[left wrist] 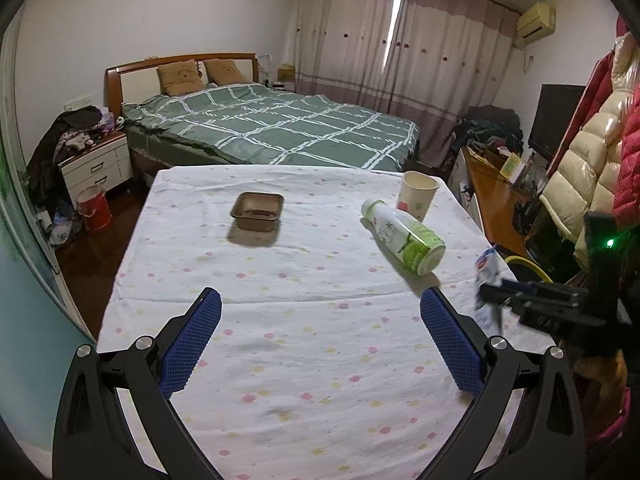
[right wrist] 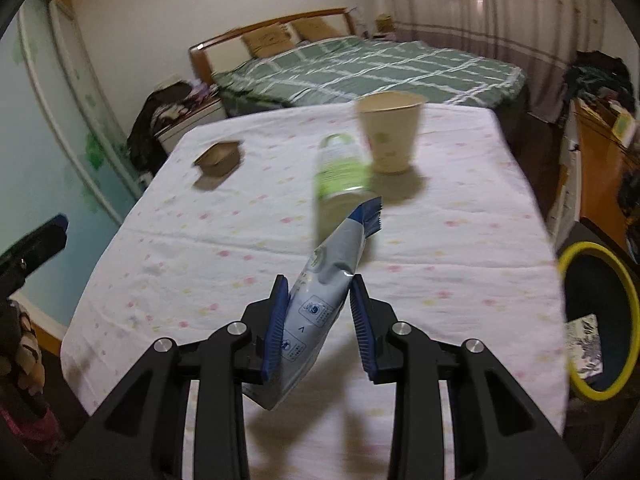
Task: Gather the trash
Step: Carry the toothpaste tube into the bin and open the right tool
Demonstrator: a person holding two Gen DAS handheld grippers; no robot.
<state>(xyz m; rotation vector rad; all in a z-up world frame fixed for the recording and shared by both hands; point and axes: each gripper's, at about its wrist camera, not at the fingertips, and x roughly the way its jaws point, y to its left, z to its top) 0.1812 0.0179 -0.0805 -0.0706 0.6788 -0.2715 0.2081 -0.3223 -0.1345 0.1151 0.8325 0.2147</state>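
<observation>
From the left wrist camera, we saw the left gripper (left wrist: 320, 344) held above the near end of a table (left wrist: 280, 380) draped in a white cloth with pastel dots, its blue-padded fingers (left wrist: 192, 344) spread wide with only cloth showing between them. Ahead on the cloth sat a small brown tray (left wrist: 258, 210), well apart from a white and green bottle (left wrist: 404, 236) lying on its side, its cap end just beside an upright paper cup (left wrist: 418, 196). At the right edge of that view, the right gripper (left wrist: 490, 300) appeared blurred, with a blue and white wrapper (left wrist: 486, 276) at its tip. A bed (left wrist: 272, 128) with a green checked cover stood beyond the table. From the right wrist camera, we saw the right gripper (right wrist: 320, 320) partly closed, its two blue pads pinching the grey and white wrapper (right wrist: 320, 284), which rose slanted up and away from the fingers to a dark blue crimped end and hung clear of the cloth. Past the wrapper lay the bottle (right wrist: 340, 168), blurred, with the cup (right wrist: 390, 136) just behind it and the brown tray (right wrist: 220, 158) off to the left. A black bin with a yellow rim (right wrist: 624, 280) stood beside the table's right edge, with a patterned scrap (right wrist: 584, 344) inside it. The left gripper's tip (right wrist: 36, 240) showed at the left edge.
</observation>
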